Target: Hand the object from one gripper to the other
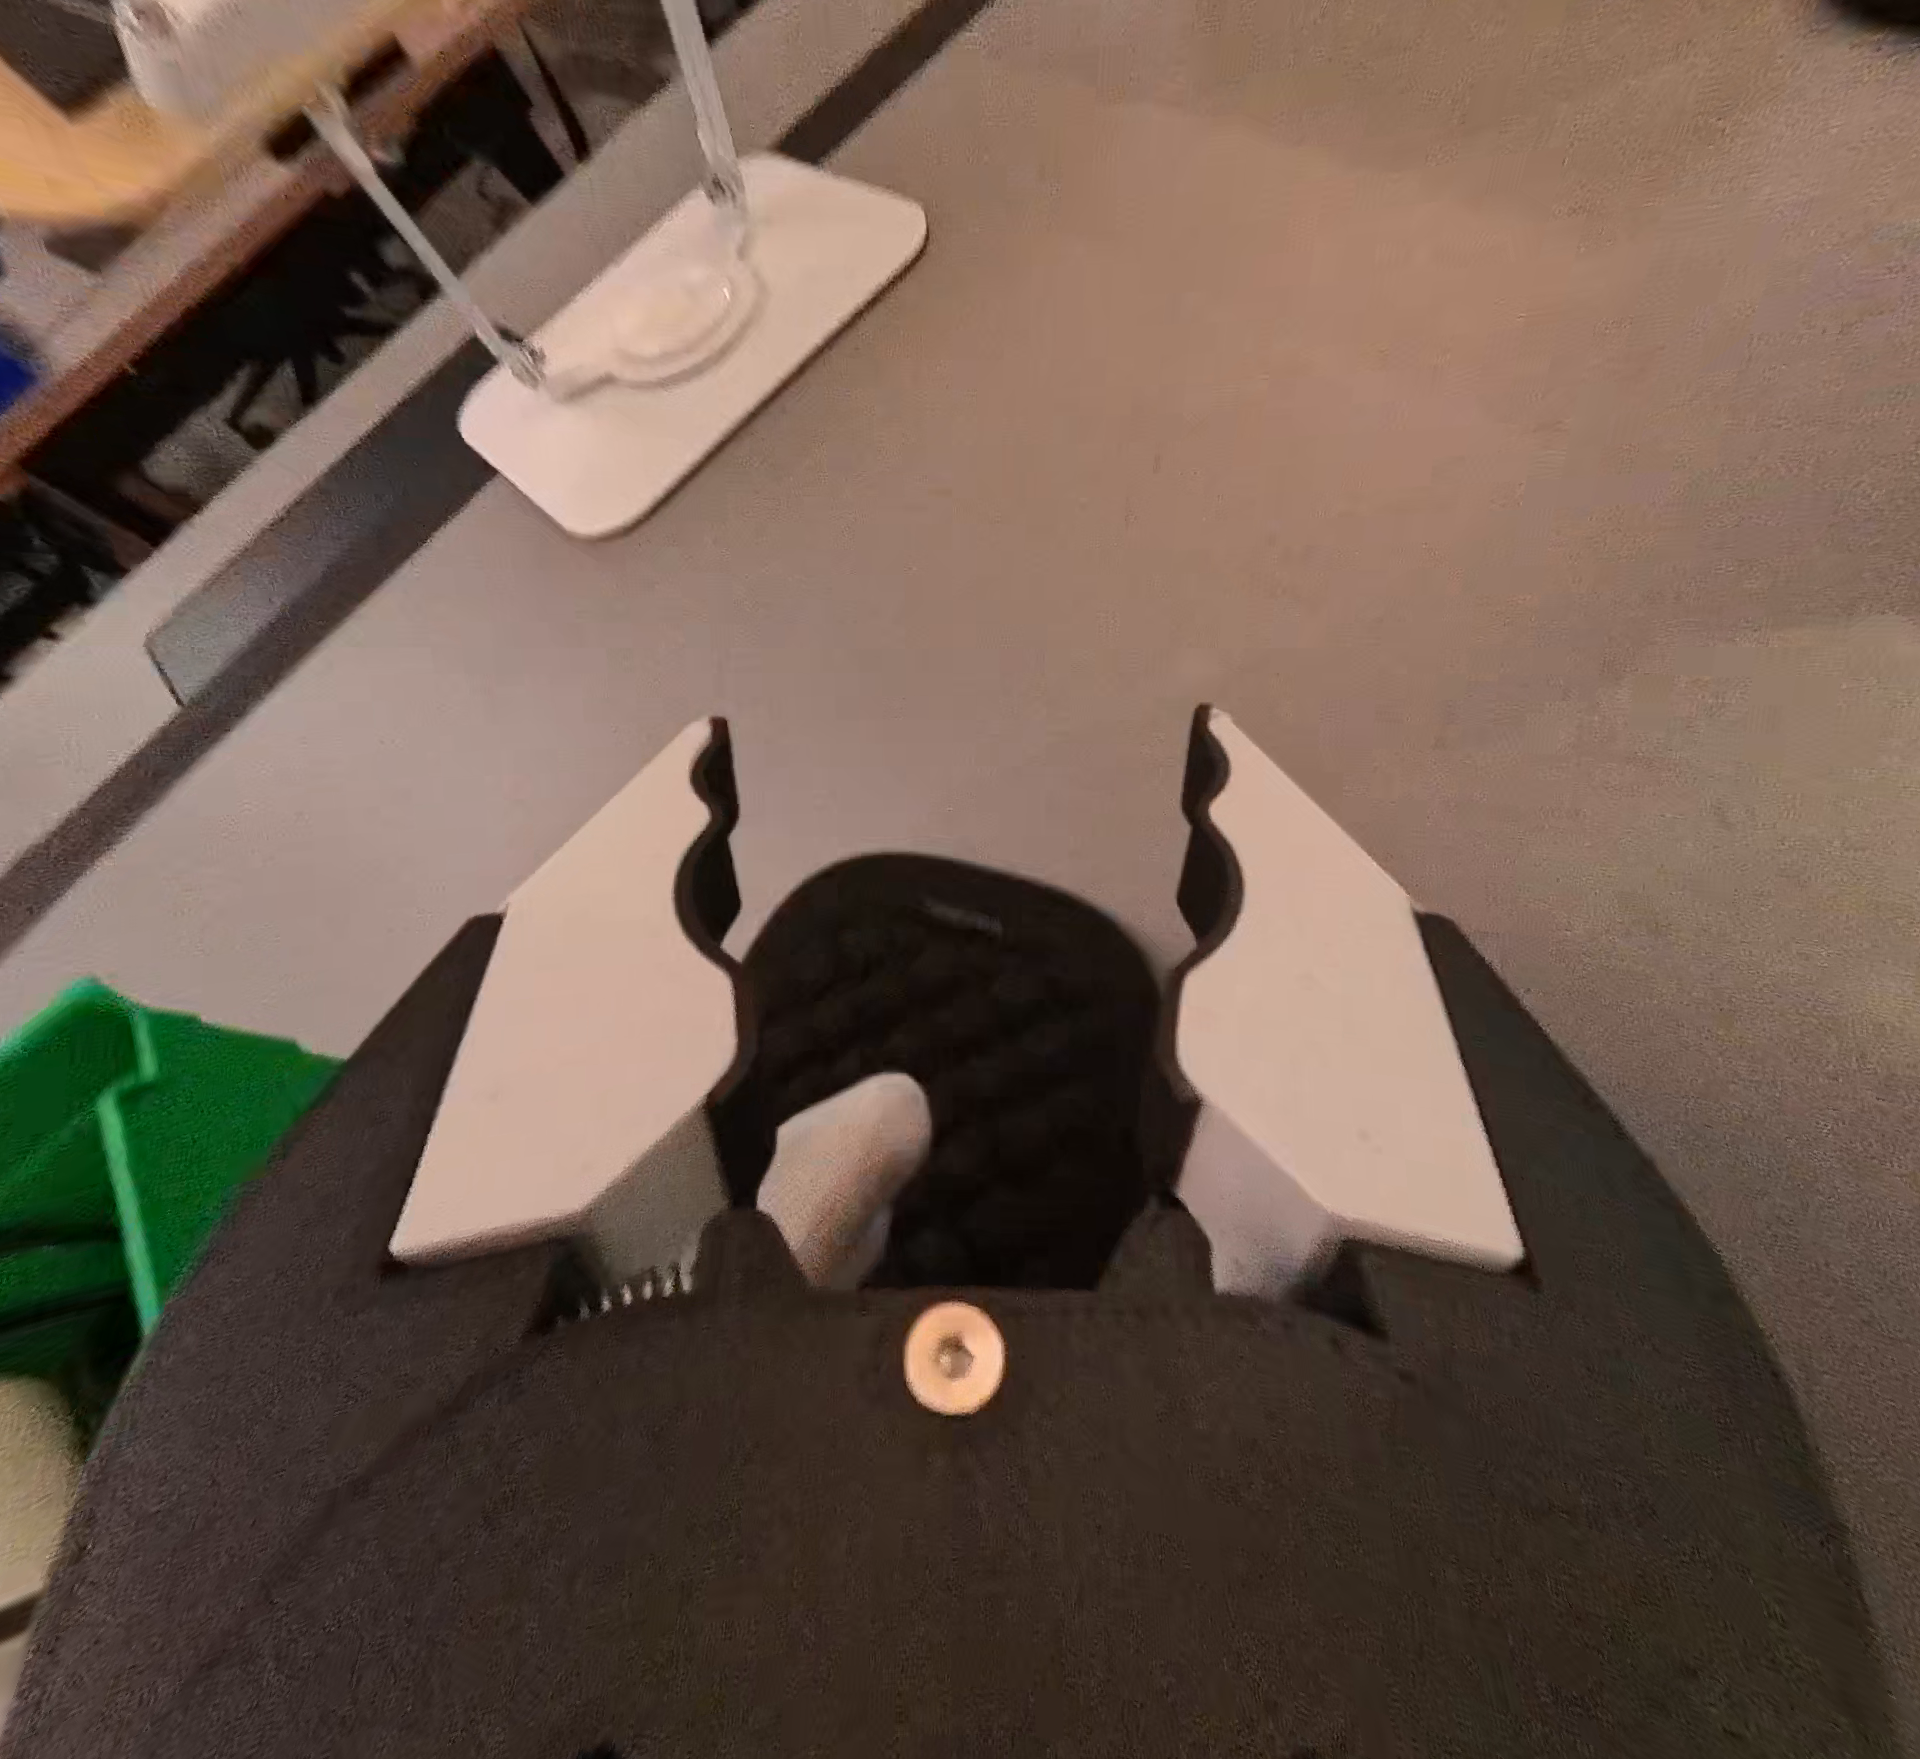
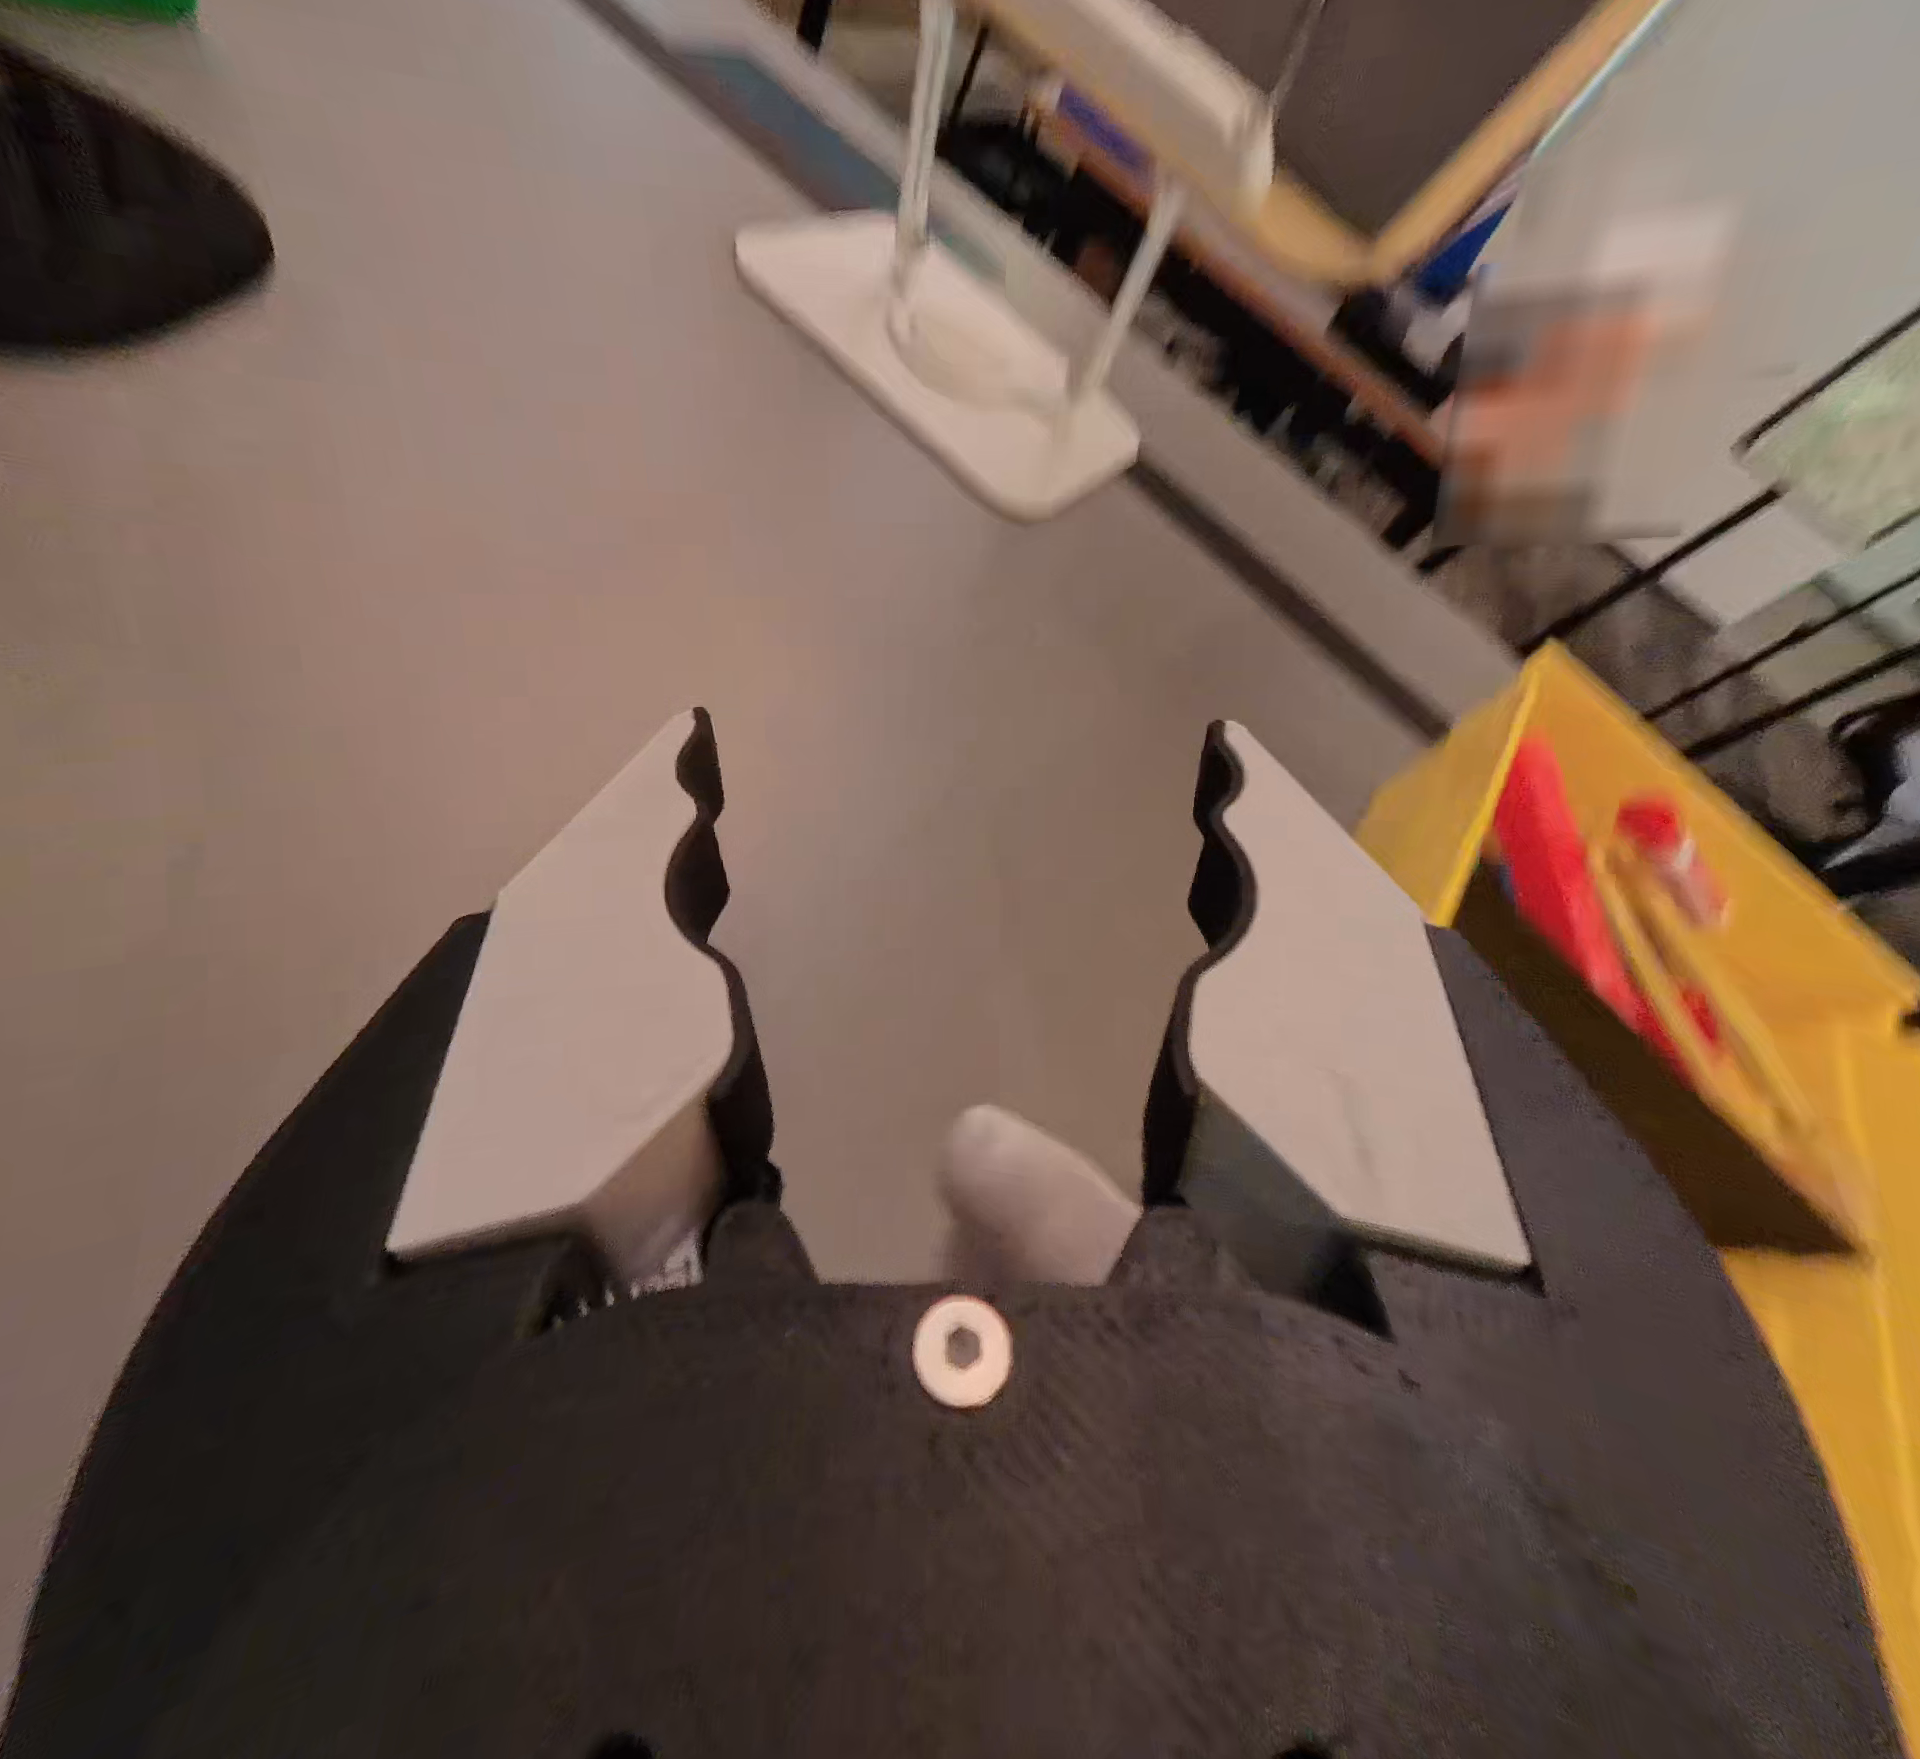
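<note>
A black quilted fabric object [image 1: 966, 1003] lies on the grey table [image 1: 1247, 462], seen low between the bases of my left gripper's white fingers. My left gripper [image 1: 961, 743] is open above it, and the jaws do not touch it. My right gripper [image 2: 961, 743] is open and empty over bare table [image 2: 416, 566]. A dark rounded shape [image 2: 104, 223] shows blurred at the far left of the right wrist view; I cannot tell whether it is the object or the other gripper. A light gloved fingertip shows behind each gripper's fingers.
A white flat base with clear legs holding a white bar [image 1: 707, 338] stands at the table's far edge, and it also shows in the right wrist view [image 2: 935, 359]. A green bin [image 1: 104, 1138] sits at the left. A yellow bin [image 2: 1662, 1034] with red items sits at the right.
</note>
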`<state>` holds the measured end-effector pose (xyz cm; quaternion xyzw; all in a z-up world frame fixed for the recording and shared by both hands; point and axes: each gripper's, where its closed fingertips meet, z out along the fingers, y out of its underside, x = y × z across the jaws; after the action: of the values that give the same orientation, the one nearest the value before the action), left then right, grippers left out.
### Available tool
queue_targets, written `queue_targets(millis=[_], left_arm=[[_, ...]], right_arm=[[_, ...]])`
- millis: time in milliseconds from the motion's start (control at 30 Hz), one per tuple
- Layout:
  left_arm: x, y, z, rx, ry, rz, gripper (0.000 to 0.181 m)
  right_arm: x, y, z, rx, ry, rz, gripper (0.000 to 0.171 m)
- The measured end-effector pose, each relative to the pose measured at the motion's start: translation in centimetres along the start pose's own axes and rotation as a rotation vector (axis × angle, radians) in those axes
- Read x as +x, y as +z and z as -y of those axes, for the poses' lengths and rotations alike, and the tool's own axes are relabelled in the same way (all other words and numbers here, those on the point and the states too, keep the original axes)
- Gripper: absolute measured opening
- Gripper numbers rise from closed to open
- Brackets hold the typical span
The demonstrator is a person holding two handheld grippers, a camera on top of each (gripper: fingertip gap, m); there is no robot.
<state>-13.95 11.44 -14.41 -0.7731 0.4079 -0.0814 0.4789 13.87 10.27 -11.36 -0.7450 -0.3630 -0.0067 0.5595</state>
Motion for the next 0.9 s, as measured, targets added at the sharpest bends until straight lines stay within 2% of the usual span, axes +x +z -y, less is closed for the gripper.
queue_targets(millis=[100,167,233,267,300,333,433,500,633,767,833,900], left_arm=[[0.6,1.2,-6.1,-0.172,0.029,-0.029,0.102],[0.9,2.0,-7.9,-0.209,0.112,-0.018,0.110],[1.3,1.8,-7.3,-0.175,0.106,-0.035,0.102],[1.6,2.1,-7.5,-0.179,0.092,-0.058,0.086],[1.6,2.5,-8.3,-0.199,0.110,-0.062,0.089],[1.6,3.0,-8.2,-0.171,0.109,-0.063,0.079],[0.9,3.1,-8.4,-0.170,0.104,-0.046,0.086],[1.3,2.8,-8.6,-0.184,0.106,-0.099,0.087],[3.7,1.6,-8.6,-0.193,0.136,-0.195,0.087],[7.1,-0.5,-8.6,-0.167,0.177,-0.193,0.085],[9.5,-2.0,-8.7,-0.153,0.207,-0.218,0.084],[11.3,-3.1,-8.7,-0.131,0.247,-0.243,0.085]], right_arm=[[0.5,-2.6,-6.5,-0.082,0.119,0.139,0.085],[0.9,-2.7,-9.6,-0.134,0.164,0.187,0.086],[1.4,-1.9,-12.5,-0.221,0.183,0.194,0.088],[1.2,-1.7,-13.0,-0.242,0.171,0.206,0.087],[1.2,-1.5,-13.2,-0.256,0.147,0.196,0.088],[1.5,-1.3,-13.2,-0.258,0.138,0.174,0.093],[2.1,-0.8,-13.1,-0.235,0.186,0.170,0.087],[0.8,-1.0,-12.5,-0.228,0.189,0.203,0.089],[-3.5,-1.2,-10.0,-0.190,0.190,0.228,0.090],[-8.1,-1.1,-6.4,-0.138,0.243,0.283,0.095],[-10.4,-0.8,-4.7,-0.123,0.269,0.295,0.099],[-13.3,-0.8,-2.9,-0.113,0.252,0.342,0.113]])
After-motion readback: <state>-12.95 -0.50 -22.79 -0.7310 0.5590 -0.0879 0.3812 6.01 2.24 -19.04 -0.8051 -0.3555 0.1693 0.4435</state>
